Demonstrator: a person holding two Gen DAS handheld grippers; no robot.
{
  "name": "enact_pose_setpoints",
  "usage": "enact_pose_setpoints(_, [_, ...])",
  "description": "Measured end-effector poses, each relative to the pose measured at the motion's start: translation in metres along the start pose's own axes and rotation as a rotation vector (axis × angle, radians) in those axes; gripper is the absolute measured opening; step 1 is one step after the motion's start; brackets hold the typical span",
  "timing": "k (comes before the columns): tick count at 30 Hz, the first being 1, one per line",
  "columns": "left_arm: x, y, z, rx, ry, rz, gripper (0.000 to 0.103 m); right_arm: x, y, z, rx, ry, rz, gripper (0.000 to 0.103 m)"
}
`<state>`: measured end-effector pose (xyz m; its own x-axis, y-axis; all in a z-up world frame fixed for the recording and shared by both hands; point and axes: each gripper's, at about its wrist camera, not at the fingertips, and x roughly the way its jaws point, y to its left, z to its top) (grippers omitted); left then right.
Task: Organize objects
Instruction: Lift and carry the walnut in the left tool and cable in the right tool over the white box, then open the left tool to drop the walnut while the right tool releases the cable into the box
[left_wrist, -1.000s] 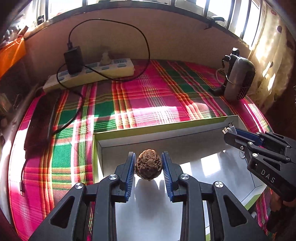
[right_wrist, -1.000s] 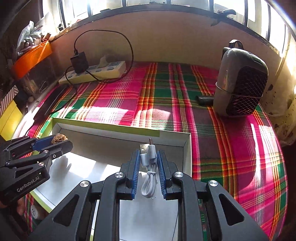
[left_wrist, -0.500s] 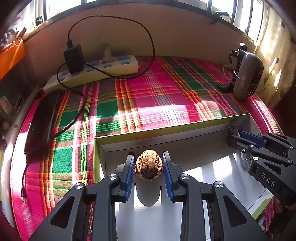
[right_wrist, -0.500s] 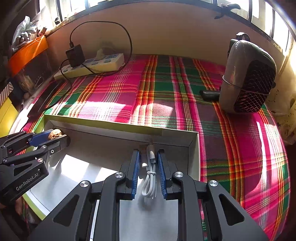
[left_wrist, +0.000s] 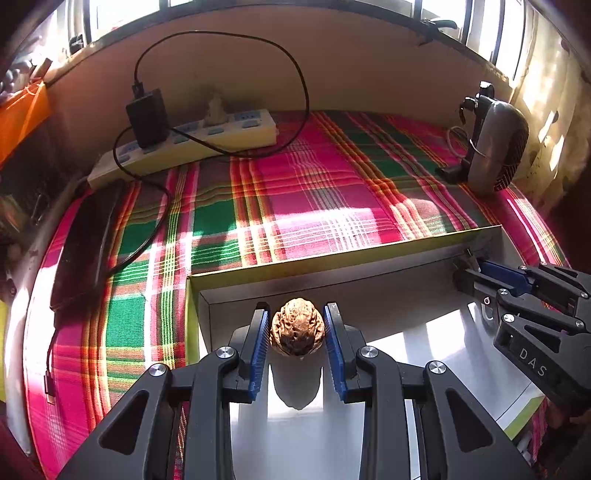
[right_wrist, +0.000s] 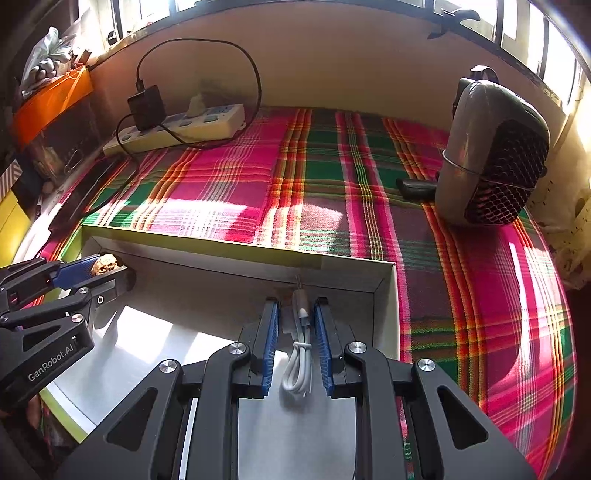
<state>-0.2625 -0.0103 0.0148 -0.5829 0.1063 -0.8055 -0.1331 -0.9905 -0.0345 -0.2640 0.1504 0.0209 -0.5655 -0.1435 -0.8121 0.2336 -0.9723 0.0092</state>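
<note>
A brown walnut (left_wrist: 297, 326) sits between the blue pads of my left gripper (left_wrist: 295, 314), which is shut on it just above the white floor of an open box (left_wrist: 332, 258) with a yellow-green rim, near its far left corner. My right gripper (right_wrist: 295, 306) is shut on a coiled white USB cable (right_wrist: 300, 354), plug end forward, near the far right corner of the same box (right_wrist: 221, 243). Each gripper shows in the other's view: the left gripper (right_wrist: 110, 273) with the walnut (right_wrist: 104, 263), and the right gripper (left_wrist: 469, 269) low inside the box.
The box lies on a red and green plaid cloth (right_wrist: 332, 177). Behind it, by the wall, a white power strip (left_wrist: 192, 142) carries a black adapter (left_wrist: 147, 116) with a looping cord. A grey heater (right_wrist: 491, 155) stands at the right, and a flat black device (left_wrist: 81, 240) lies at the left.
Both grippers keep their holds. The right gripper has edged slightly towards the box's far wall with the cable; the left has stayed about where it was.
</note>
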Motion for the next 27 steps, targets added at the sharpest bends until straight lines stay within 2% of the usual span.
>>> enact_pose_setpoints(6, [0.000, 0.000, 0.001, -0.003, -0.001, -0.001, 0.028, 0.000, 0.001, 0.001, 0.004, -0.008, -0.007, 0.027])
enact_pose_setpoints(8, [0.001, 0.000, 0.001, -0.008, -0.002, -0.004, 0.028, -0.001, 0.002, 0.001, 0.001, -0.011, -0.012, 0.036])
enact_pose_setpoints(9, [0.001, 0.000, 0.000, -0.012, -0.004, -0.007, 0.028, -0.002, 0.002, 0.001, 0.002, -0.014, -0.014, 0.036])
enact_pose_setpoints(18, [-0.005, 0.005, -0.002, -0.034, -0.008, -0.023, 0.028, -0.006, -0.002, 0.000, 0.027, -0.019, -0.002, 0.037])
enact_pose_setpoints(27, [-0.031, 0.005, -0.010, -0.044, -0.046, -0.036, 0.031, -0.025, 0.000, -0.005, 0.044, -0.056, 0.002, 0.037])
